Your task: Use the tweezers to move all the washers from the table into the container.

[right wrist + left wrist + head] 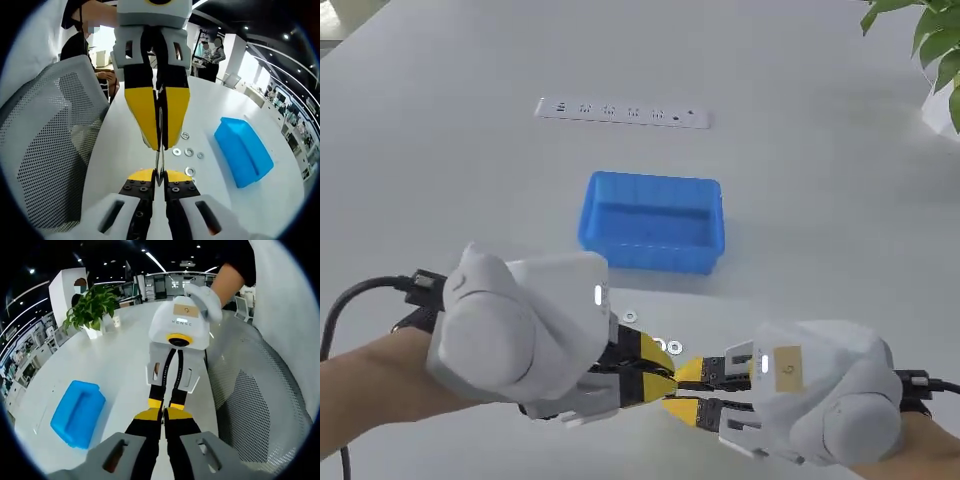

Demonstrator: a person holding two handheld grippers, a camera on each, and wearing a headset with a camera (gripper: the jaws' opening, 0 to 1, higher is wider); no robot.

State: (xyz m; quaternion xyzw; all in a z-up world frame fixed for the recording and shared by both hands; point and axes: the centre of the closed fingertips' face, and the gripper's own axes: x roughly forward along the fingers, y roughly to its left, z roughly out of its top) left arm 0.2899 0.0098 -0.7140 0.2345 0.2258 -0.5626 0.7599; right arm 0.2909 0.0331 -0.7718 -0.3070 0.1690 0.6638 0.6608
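Big white desk (pixel 800 170) under everything. Beside the desk, a gray mesh chair (pixel 250 405), seen in both gripper views.

Then the left gripper (pixel 660 362), white and chunky, low on the left of the head view, facing the right gripper (pixel 688 385) low on the right. Tip to tip, almost touching, over the near part of the desk.

Yellow fingers (pixel 142 115) of the left gripper squeezed shut on the tweezers (pixel 159 162), one on each side of the thin metal. Yellow-tipped fingers (pixel 140 176) of the right gripper pressed shut on the other end of the same tweezers. Tweezers held between both grippers, running straight from one to the other.

Blue container (pixel 650 255) in the middle of the desk, past the grippers, open side up. Green plant (pixel 935 40) at the far right corner. Farther back than the container, a long white power strip (pixel 620 112) lying flat.

Smallest of all, the washers (pixel 188 151). Five little silver rings in the right gripper view, lying flat on the desk in a loose bunch between the grippers and the container, apart from both. Three of them in the head view, just behind the finger tips.
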